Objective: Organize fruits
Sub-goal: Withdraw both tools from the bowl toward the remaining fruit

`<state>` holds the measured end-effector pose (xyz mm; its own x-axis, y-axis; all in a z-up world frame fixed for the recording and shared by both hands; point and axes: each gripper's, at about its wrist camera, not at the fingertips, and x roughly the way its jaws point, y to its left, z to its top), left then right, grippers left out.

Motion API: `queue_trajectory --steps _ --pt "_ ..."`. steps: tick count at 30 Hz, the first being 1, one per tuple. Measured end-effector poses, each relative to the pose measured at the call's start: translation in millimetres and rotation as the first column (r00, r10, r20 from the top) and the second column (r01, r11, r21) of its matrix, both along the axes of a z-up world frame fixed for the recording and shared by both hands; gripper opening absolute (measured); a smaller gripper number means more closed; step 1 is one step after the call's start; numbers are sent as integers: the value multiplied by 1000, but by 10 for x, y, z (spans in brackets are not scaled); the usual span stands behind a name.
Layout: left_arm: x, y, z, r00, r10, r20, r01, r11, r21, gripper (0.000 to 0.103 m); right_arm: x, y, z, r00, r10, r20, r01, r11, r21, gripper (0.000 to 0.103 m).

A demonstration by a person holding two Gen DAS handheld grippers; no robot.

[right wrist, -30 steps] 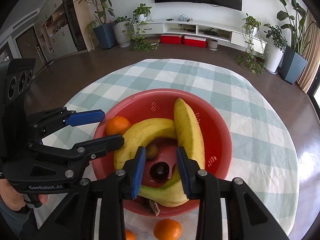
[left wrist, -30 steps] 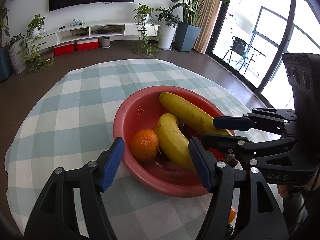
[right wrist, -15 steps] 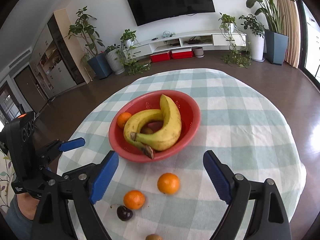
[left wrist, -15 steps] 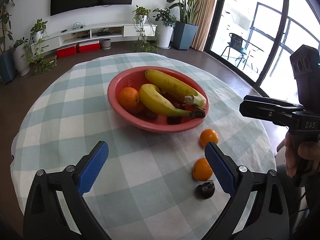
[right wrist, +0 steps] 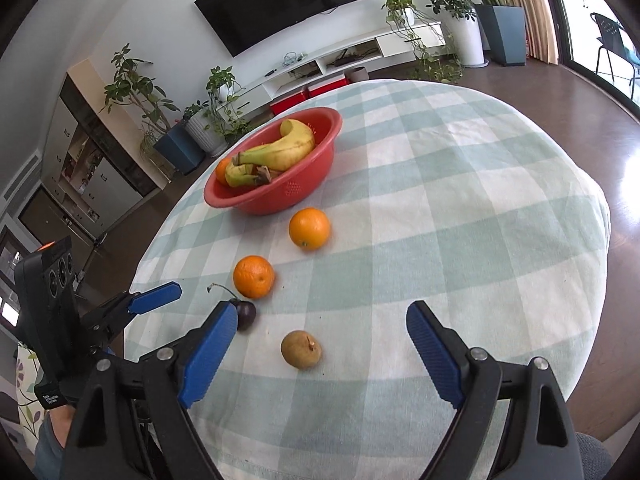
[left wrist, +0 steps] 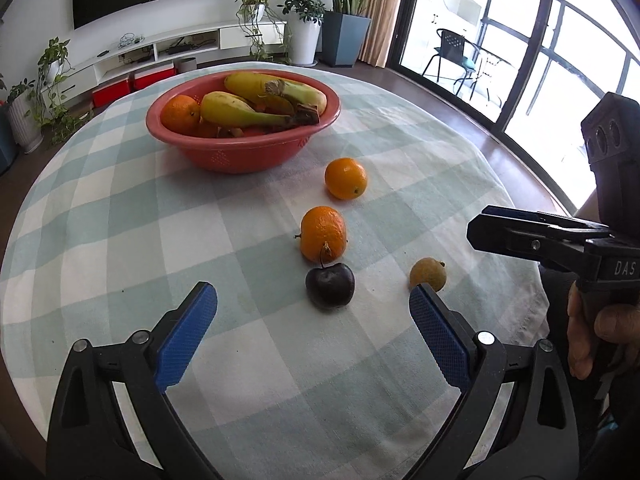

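A: Left gripper (left wrist: pixel 313 300): jaws spread wide, nothing between the pads, low over the near part of the table. Right gripper (right wrist: pixel 318 330): likewise spread wide and empty, the brown fruit lying on the cloth ahead of the gap between its fingers.

B: Stock, largest item first?

A: Round table under a green-and-white checked cloth (left wrist: pixel 120 208). Red bowl (left wrist: pixel 240 152), set towards the far side. In the bowl: two bananas (left wrist: pixel 248 114), stems pointing this way, and one orange (left wrist: pixel 180 114) against the left wall. Darker items sit beneath the bananas; what they are cannot be told.

B: And outside the bowl?

A: Four pieces, all loose on the cloth. Far orange (left wrist: pixel 345 178), near the bowl but apart from it. Near orange (left wrist: pixel 323 233), closer in. Dark plum (left wrist: pixel 330 289), stalk up, just beside the near orange; touching or not cannot be told. Small brown fruit (right wrist: pixel 301 349), off to the right, apart from the rest.

B: Progress?

A: Judged partly done: bananas and one orange are binned, four pieces are left. Neither gripper holds anything. The plum and the brown fruit lie nearest the jaws, so they look the likeliest next picks.
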<state>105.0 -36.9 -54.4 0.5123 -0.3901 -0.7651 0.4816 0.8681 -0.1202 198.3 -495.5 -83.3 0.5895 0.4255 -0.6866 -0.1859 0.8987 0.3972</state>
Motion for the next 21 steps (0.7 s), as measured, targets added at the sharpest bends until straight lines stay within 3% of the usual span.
queue_trajectory --steps 9,11,16,21 --pt "76 -94 -95 1000 -5 -5 5 1000 12 97 -99 17 -5 999 -7 38 8 1000 -12 89" --pt "91 -140 -117 1000 -13 -7 13 1000 22 91 -105 24 -10 999 -6 43 6 1000 -19 88" --pt "187 -193 -192 999 -5 -34 6 999 33 66 -117 17 4 998 -4 57 5 1000 -21 87" --pt "247 -221 -262 999 11 -48 -8 999 51 65 -114 9 -5 998 -6 57 7 1000 -19 87"
